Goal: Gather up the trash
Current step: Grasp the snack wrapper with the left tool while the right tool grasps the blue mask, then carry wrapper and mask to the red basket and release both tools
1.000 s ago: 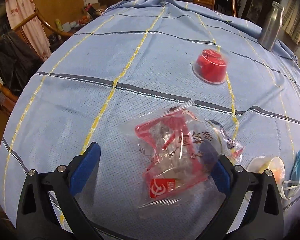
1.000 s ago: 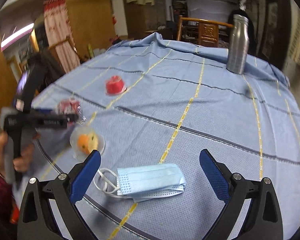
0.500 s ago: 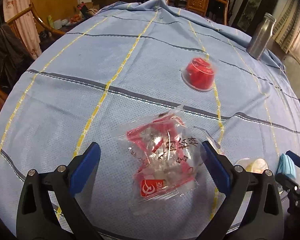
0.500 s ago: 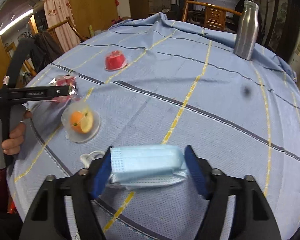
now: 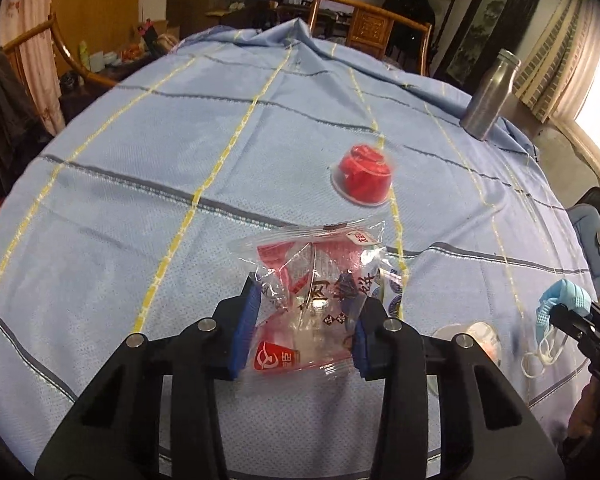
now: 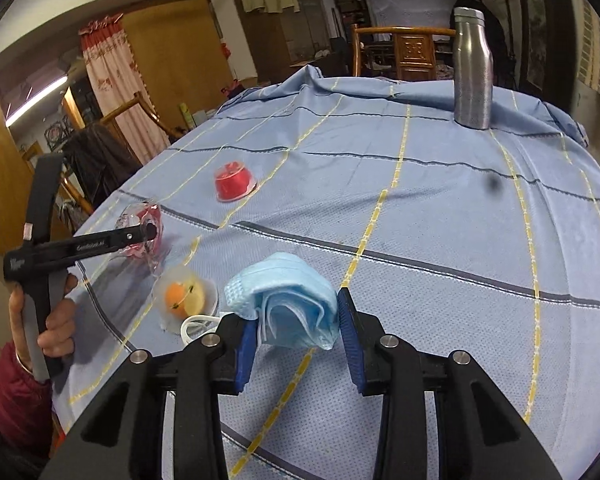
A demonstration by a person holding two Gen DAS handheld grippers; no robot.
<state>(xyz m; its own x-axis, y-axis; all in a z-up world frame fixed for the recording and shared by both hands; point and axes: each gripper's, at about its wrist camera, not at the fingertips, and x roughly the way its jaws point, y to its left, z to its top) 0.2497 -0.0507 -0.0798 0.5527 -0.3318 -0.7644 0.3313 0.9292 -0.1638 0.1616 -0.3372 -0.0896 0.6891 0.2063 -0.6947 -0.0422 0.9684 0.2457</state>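
In the left wrist view my left gripper (image 5: 302,322) has its jaws closing, and both blue pads press the sides of a clear plastic wrapper (image 5: 316,276) with red print, just above the blue tablecloth (image 5: 140,208). The right wrist view shows my right gripper (image 6: 298,334) closing too, with a crumpled light-blue face mask (image 6: 290,300) bunched between its pads and a white ear loop (image 6: 194,322) hanging to the left. There, a hand (image 6: 56,320) holds the left gripper (image 6: 146,236) on the wrapper (image 6: 138,218).
A red jelly cup (image 5: 362,174) sits upside down further along the cloth. A clear cup with orange fruit (image 6: 182,296) lies between the two grippers. A steel bottle (image 6: 472,68) stands at the far right edge, with a wooden chair (image 6: 414,52) behind the table.
Both grippers went from wide open to closed: the left on the wrapper, the right on the mask, which crumpled upward. Both views tilted up slightly.
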